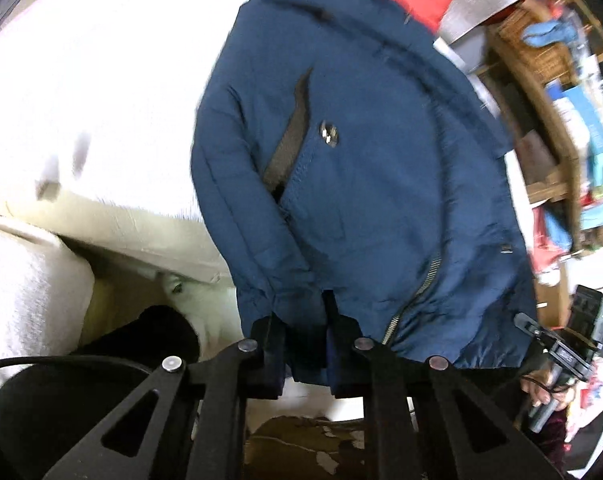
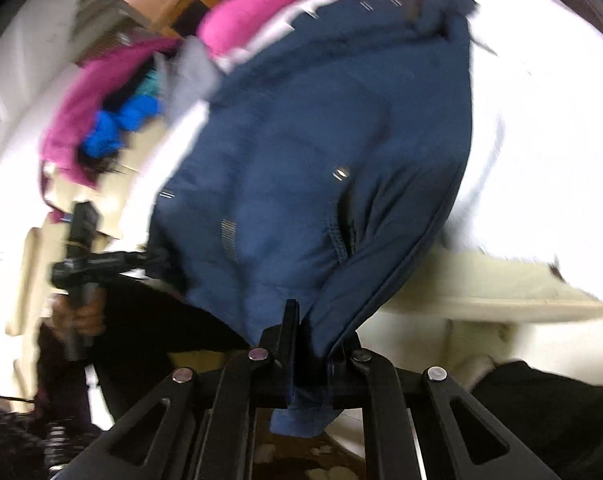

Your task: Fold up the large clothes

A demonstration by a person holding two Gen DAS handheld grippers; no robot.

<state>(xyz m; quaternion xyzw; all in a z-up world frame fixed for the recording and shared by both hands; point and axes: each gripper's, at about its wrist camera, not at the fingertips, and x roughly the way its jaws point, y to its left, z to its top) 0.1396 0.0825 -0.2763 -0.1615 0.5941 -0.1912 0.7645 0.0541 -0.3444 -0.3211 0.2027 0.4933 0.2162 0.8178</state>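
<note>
Item: blue jacket (image 1: 361,168), padded, zip front, lying over the near edge of a bed (image 1: 101,92) under a white cover, its hem drawn off that edge.

Left gripper (image 1: 301,344): pressed together, pinching the hem beside the zip.

Right gripper (image 2: 313,344): pressed together, pinching the hem at the jacket's other side.

Step, as judged: the lower edge was gripped for a fold toward the collar.

Next move would call for both hands travelling together, hem kept taut and level.
</note>
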